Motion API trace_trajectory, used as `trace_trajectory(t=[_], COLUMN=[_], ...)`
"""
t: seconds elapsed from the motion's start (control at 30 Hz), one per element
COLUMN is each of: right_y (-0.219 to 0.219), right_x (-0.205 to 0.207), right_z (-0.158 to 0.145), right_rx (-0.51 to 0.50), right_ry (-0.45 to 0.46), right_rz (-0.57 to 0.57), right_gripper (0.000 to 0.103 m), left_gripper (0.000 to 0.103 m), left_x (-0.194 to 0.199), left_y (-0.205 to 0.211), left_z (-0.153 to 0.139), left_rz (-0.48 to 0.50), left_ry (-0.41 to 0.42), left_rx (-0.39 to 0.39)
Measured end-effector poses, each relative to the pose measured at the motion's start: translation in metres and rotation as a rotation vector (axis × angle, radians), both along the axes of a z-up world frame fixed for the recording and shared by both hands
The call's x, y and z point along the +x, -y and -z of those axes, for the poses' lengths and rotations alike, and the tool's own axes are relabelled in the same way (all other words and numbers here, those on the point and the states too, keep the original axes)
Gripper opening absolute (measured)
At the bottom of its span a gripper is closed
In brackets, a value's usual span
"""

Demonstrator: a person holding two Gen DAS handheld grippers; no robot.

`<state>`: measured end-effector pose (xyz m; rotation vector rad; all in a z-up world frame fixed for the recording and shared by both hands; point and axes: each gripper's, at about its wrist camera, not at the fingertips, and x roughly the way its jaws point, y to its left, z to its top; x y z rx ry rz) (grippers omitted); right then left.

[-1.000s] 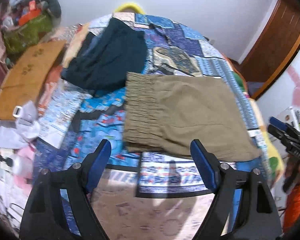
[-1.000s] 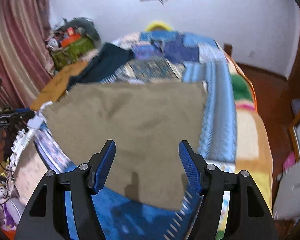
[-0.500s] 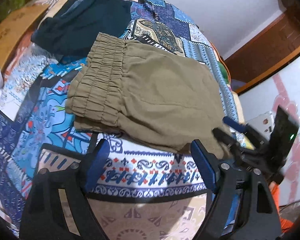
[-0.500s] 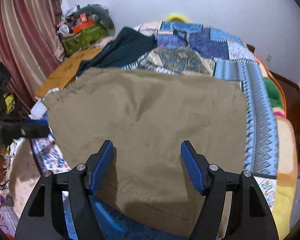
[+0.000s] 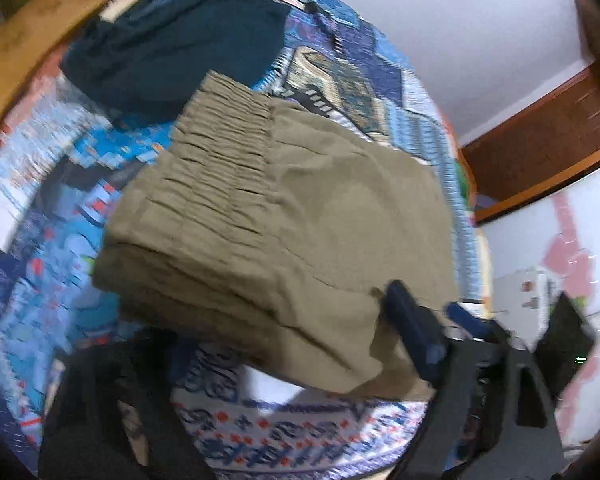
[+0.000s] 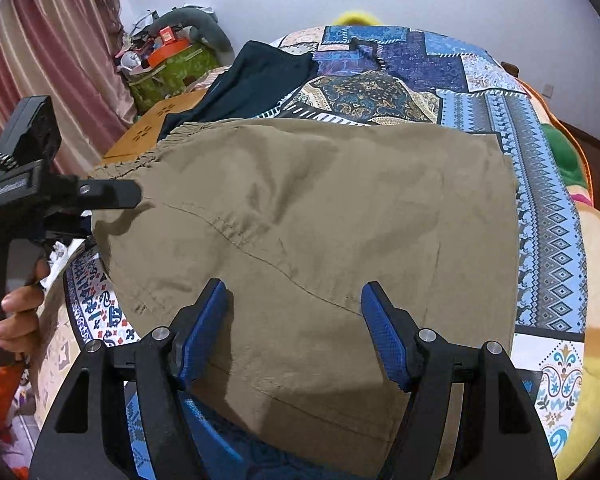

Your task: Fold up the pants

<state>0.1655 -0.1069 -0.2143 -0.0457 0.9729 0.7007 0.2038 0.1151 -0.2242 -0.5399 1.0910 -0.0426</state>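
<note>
Pants point(image 5: 284, 216) now fill the left wrist view, folded on the quilt point(image 5: 52, 208) beside a dark garment point(image 5: 172, 40), left gripper's point(image 6: 112, 196) grip unclear; right view: right gripper point(image 6: 296, 332) spread wide over them.

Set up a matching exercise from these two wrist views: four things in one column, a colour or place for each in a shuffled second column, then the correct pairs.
Column 1
1. folded pants
2. dark garment
3. cardboard box
4. curtain

Column 2
A. brown, lying beside the bed at its left edge
B. pink with stripes, hanging at the far left
C. olive, lying on the patchwork bedspread in front of the right gripper
D. deep teal, lying farther up the bed, beyond the elastic waistband

Pairs: 1-C, 2-D, 3-A, 4-B
</note>
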Motion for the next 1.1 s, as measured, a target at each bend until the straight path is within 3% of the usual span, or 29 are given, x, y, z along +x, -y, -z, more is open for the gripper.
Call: trace_trajectory(t=[0.07, 0.1, 0.2, 0.53, 0.7, 0.87, 1.1], right_y=[0.0, 0.001, 0.004, 0.034, 0.047, 0.046, 0.05], right_x=[-0.001, -0.001, -0.002, -0.015, -0.015, -0.017, -0.016], right_z=[-0.001, -0.001, -0.003, -0.003, -0.003, 0.002, 0.005], right_rx=[0.004, 0.007, 0.013, -0.018, 0.003, 0.008, 0.035], right_ry=[0.001, 0.001, -0.001, 0.0, -0.017, -0.03, -0.048], right_rz=[0.006, 0.01, 0.018, 0.051, 0.091, 0.097, 0.104], right_gripper=[0.066, 0.066, 0.066, 0.066, 0.066, 0.066, 0.066], left_gripper=[0.056, 0.043, 0.034, 0.029, 0.029, 0.028, 0.025], left_x=[-0.001, -0.003, -0.011, -0.038, -0.036, -0.028, -0.016], left_y=[0.0, -0.001, -0.004, 0.005, 0.027, 0.054, 0.097], left_z=[-0.003, -0.007, -0.019, -0.079, -0.096, -0.11, -0.123], left_rz=[-0.007, -0.017, -0.038, -0.086, -0.045, 0.021, 0.159], left_ry=[0.008, 0.027, 0.085, 0.231, 0.294, 0.355, 0.411], left_rx=[0.066, 0.079, 0.123, 0.61, 0.754, 0.763, 0.665])
